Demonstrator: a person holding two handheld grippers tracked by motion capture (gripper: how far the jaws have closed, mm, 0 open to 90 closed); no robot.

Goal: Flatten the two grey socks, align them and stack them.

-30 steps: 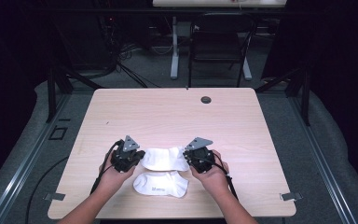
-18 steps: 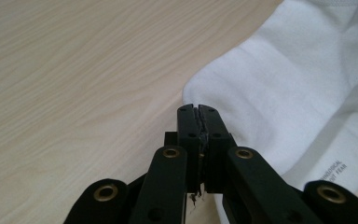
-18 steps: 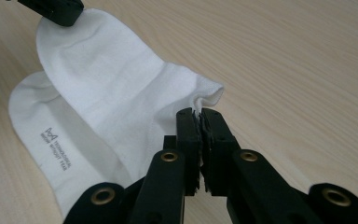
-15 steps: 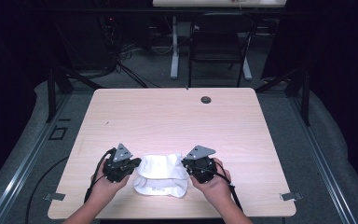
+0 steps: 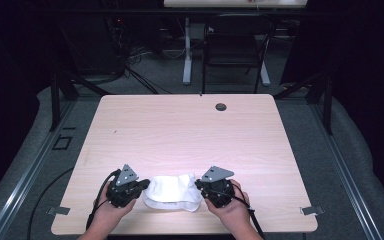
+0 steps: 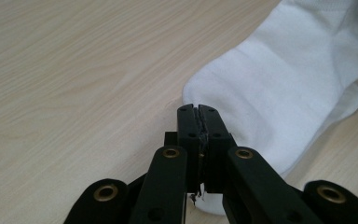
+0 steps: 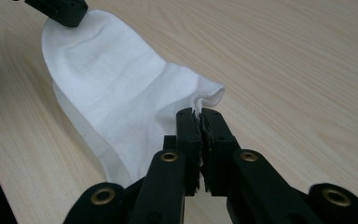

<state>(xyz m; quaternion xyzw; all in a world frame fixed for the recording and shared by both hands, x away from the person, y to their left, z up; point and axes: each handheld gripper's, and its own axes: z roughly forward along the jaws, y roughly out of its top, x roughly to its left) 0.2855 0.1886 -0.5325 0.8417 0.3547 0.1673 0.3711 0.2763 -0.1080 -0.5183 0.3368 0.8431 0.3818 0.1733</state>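
Observation:
A white sock (image 5: 172,190) lies near the table's front edge, stretched between my two grippers. A second white layer (image 5: 175,204) peeks out beneath it. My left gripper (image 5: 145,186) is at its left end. In the left gripper view its jaws (image 6: 199,109) are shut, with a scrap of white fabric pinched between them and the sock (image 6: 284,79) running off to the right. My right gripper (image 5: 198,186) is at the right end. Its jaws (image 7: 200,113) are shut on the sock's (image 7: 121,98) curled edge. The other gripper (image 7: 60,9) holds the far end.
The light wooden table (image 5: 180,135) has a dark round grommet (image 5: 221,106) near its far edge. Metal clips (image 5: 311,210) sit at the front corners. A chair (image 5: 235,50) and a desk leg stand beyond the table. A person's hands enter from the bottom.
Both grippers have moved toward the table's front edge, carrying the upper sock over the lower one. The two socks now overlap.

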